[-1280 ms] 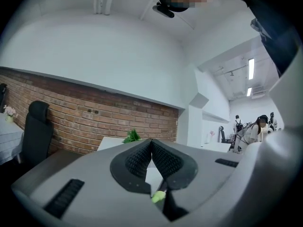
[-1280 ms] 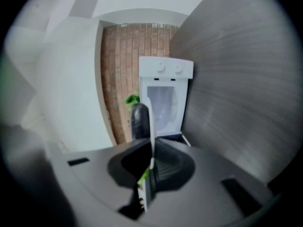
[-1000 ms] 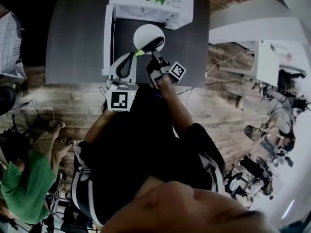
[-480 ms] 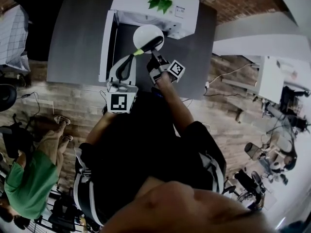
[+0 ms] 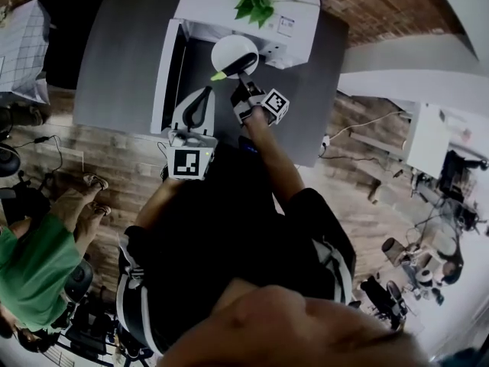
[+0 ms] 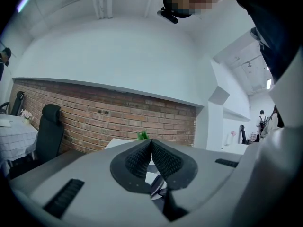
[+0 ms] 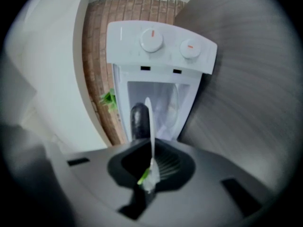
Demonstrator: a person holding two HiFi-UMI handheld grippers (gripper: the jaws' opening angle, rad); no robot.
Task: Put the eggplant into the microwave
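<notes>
the right gripper [image 7: 151, 168] has its jaws pinched on the rim of a thin white plate [image 7: 149, 126], seen edge-on. a dark eggplant [image 7: 138, 122] lies on the plate, its green stem probably nearest the jaws. beyond, the white microwave [image 7: 161, 51] stands open on the grey surface [image 7: 246, 79].

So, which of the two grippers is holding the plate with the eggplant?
The right gripper: its jaws pinch the rim of the white plate carrying the eggplant. The left gripper is shut on nothing.
</notes>
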